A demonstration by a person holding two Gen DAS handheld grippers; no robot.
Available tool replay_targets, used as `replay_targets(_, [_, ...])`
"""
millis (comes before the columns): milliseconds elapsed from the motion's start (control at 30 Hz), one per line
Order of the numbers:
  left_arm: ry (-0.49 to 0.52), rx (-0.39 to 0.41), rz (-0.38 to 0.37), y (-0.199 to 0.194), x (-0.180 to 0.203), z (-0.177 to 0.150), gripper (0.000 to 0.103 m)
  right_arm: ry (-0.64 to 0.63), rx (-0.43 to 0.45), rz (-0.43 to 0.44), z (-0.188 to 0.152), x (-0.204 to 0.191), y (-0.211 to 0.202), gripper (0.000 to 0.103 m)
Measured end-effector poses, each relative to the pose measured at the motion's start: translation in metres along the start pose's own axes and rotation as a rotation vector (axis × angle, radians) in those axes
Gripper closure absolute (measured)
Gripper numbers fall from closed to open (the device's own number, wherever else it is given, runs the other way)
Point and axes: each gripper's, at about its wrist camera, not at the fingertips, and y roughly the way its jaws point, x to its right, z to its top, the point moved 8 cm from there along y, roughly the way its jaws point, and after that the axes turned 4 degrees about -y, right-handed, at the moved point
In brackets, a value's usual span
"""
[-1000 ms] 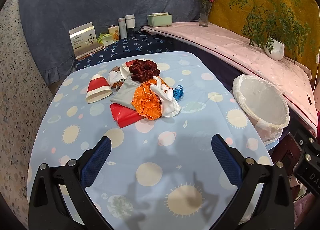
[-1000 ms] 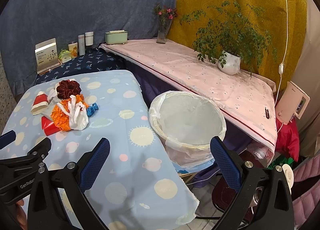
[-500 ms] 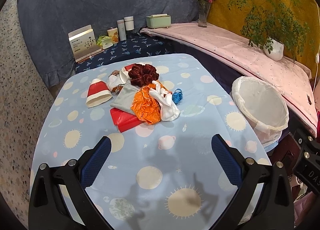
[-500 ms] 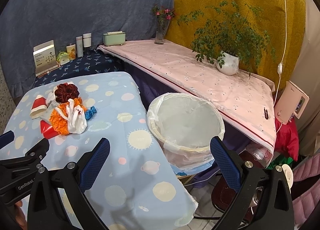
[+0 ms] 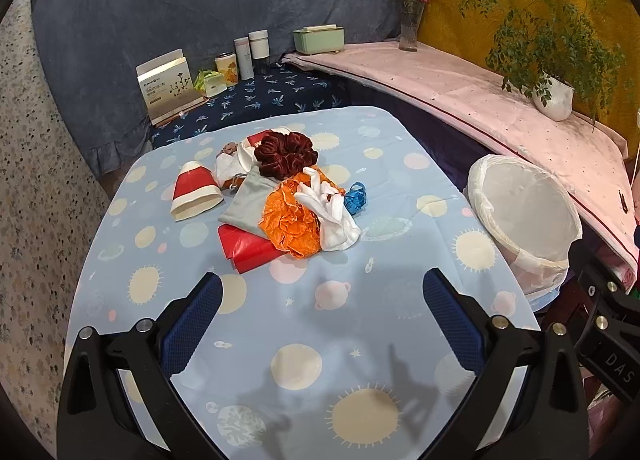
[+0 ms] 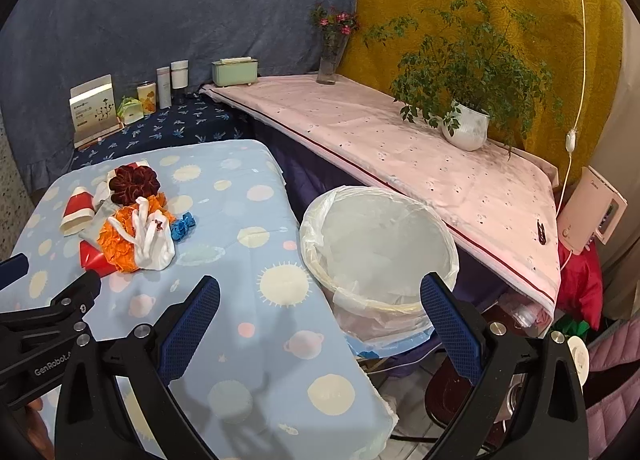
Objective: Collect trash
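A pile of trash lies on the blue patterned table (image 5: 304, 340): a red-and-white paper cup (image 5: 194, 190), a dark red scrunchie (image 5: 285, 152), grey cloth (image 5: 248, 206), crumpled orange paper (image 5: 292, 220), a white glove (image 5: 330, 214), a blue scrap (image 5: 355, 198) and red paper (image 5: 246, 246). A bin lined with a white bag (image 5: 524, 216) stands off the table's right edge. My left gripper (image 5: 320, 324) is open and empty, short of the pile. My right gripper (image 6: 320, 328) is open and empty over the table's right edge, next to the bin (image 6: 380, 244). The pile shows in the right wrist view (image 6: 132, 228).
A dark blue shelf behind the table holds a card box (image 5: 170, 86), tins and bottles (image 5: 250, 56). A pink-covered ledge (image 6: 400, 148) runs along the right with a green box (image 6: 234, 72), a flower vase (image 6: 330, 60) and a potted plant (image 6: 468, 124). The left gripper's body (image 6: 40, 332) shows at lower left.
Both grippers have drawn back and up a little, so the pile and the bin look slightly farther off. Both stay open and empty. Nothing on the table has moved.
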Motion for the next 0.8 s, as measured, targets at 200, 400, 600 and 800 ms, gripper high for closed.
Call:
replay_targets(200, [0.015,0.004,-0.011,0.0006,0.0013,0.004,0.007,0.019,-0.002,-0.003,0.0024,0.0012,0.0006,0.007])
replay_targets(400, [0.016,0.001,-0.02,0.0006,0.0014,0.0067,0.007,0.025,-0.012,-0.011,0.0026,0.0025,0.0022,0.007])
replay_targets(600, [0.01,-0.003,-0.021,-0.0006,0.0005,0.0084,0.007,0.019,-0.012,-0.017,0.0039,0.0027,0.0009,0.007])
replay_targets(800, [0.013,0.002,-0.022,-0.0034,-0.001,0.0065,0.007,0.02,-0.011,-0.019,0.0037,0.0027,-0.0028,0.007])
